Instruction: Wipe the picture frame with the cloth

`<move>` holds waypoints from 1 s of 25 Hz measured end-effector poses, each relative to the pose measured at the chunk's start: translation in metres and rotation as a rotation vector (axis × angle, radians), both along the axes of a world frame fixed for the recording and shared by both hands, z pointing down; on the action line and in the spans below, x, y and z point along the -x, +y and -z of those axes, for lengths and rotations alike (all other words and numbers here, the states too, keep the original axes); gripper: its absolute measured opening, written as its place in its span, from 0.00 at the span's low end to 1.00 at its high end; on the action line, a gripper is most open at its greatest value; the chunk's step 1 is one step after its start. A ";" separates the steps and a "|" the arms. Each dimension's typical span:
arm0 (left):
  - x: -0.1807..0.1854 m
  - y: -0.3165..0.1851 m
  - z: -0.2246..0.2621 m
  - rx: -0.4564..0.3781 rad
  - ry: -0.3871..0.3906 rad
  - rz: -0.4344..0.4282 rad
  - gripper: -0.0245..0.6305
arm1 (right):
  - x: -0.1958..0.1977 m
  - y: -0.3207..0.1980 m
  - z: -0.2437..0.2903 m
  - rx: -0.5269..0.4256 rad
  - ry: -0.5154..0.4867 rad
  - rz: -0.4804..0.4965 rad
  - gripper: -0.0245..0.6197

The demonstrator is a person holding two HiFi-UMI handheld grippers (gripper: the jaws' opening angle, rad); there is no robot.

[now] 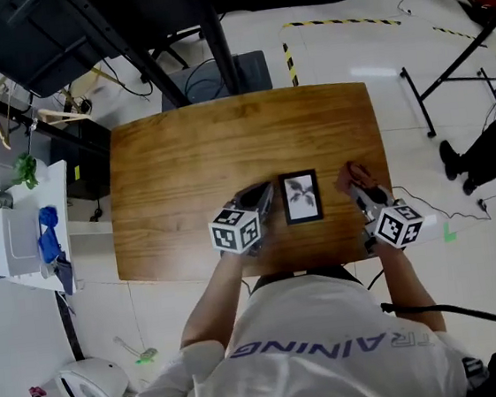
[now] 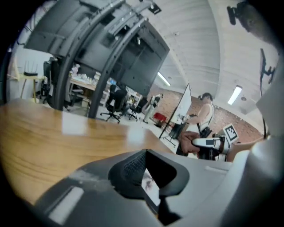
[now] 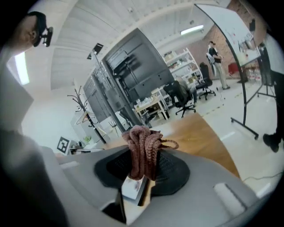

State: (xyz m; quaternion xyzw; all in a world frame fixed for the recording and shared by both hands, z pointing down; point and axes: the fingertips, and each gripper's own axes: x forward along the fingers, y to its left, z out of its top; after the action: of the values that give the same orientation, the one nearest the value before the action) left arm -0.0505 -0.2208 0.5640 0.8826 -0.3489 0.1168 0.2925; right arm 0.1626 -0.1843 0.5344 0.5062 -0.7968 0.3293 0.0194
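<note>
Staging for the wipe, I'd say: cloth isn't touching the frame yet.

Right gripper (image 3: 142,175) is sitting near the tabletop's front edge, its fingers (image 3: 175,170) clamping the cloth (image 3: 143,146). The cloth is brown and knitted, its ropey folds bunching above the pads, with one loose strand poking out right. Pads are showing dark and mesh-textured, the bodies smooth grey plastic.

Left gripper (image 1: 264,198) is sitting just left of the frame (image 1: 301,197). Its fingers (image 2: 131,167) are standing slightly apart and gripping nothing, and the frame's edge is showing through the gap. Can't tell if the tips are touching it.

Frame is lying flat and face up between the two grippers, near the front of the tabletop (image 1: 190,155). It's showing as a small upright rectangle with a black border and a pale print with a dark leafy shape. Cloth is sitting just right of it, apart.

Tabletop is showing as varnished wood with rounded corners, throwing back the ceiling light.

Next move is calling for the right gripper swinging left and down so the bunched cloth is pressing on the frame's face. The left should be bracing the frame meanwhile: it's looking light and probably sliding on that slick varnish otherwise.
</note>
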 end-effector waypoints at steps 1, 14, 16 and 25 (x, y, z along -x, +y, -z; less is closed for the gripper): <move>0.008 -0.001 0.023 -0.048 0.018 0.042 0.05 | -0.006 -0.005 0.018 -0.049 0.017 -0.009 0.22; 0.052 -0.009 0.183 -0.481 -0.046 0.228 0.05 | -0.009 -0.041 0.140 -0.344 0.135 0.031 0.22; 0.051 -0.007 0.187 -0.524 -0.075 0.241 0.05 | -0.006 -0.040 0.140 -0.345 0.152 0.048 0.22; 0.046 -0.005 0.175 -0.465 0.023 0.281 0.05 | 0.009 -0.049 0.150 -0.387 0.188 0.113 0.21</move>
State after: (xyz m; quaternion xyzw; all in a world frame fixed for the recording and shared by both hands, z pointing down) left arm -0.0968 -0.2258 0.3891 0.8703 -0.4822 -0.0181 0.0992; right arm 0.1540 -0.2328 0.3842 0.4837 -0.8669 0.1199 0.0145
